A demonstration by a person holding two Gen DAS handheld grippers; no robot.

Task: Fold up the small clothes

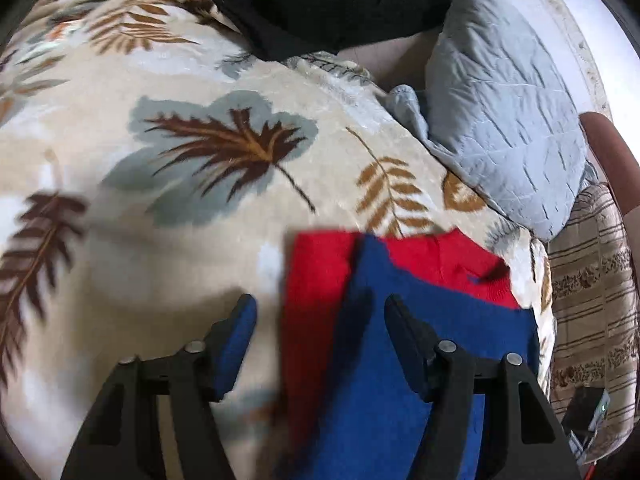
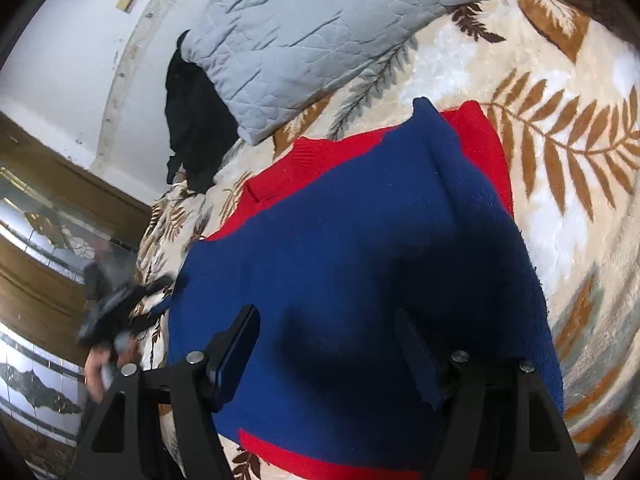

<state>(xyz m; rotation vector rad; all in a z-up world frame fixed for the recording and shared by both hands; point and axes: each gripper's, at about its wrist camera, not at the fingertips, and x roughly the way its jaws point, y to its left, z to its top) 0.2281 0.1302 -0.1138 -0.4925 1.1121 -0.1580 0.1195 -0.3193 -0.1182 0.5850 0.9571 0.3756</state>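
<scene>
While both tongs [image 1: 320, 312] [image 2: 328, 324] gape empty — red-and-blue sweater [image 2: 360, 240] flat, on leaf-print blanket [image 1: 200, 100].

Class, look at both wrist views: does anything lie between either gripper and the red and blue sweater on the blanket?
Nothing visible does. The right gripper hangs open directly over the sweater, and the left gripper stands open at its edge. The grey pillow and the black garment lie farther off on the blanket.

Left gripper [image 1: 320, 308], right gripper [image 2: 326, 320]: black angular frames, silver round pins, blue-padded jaws.
</scene>
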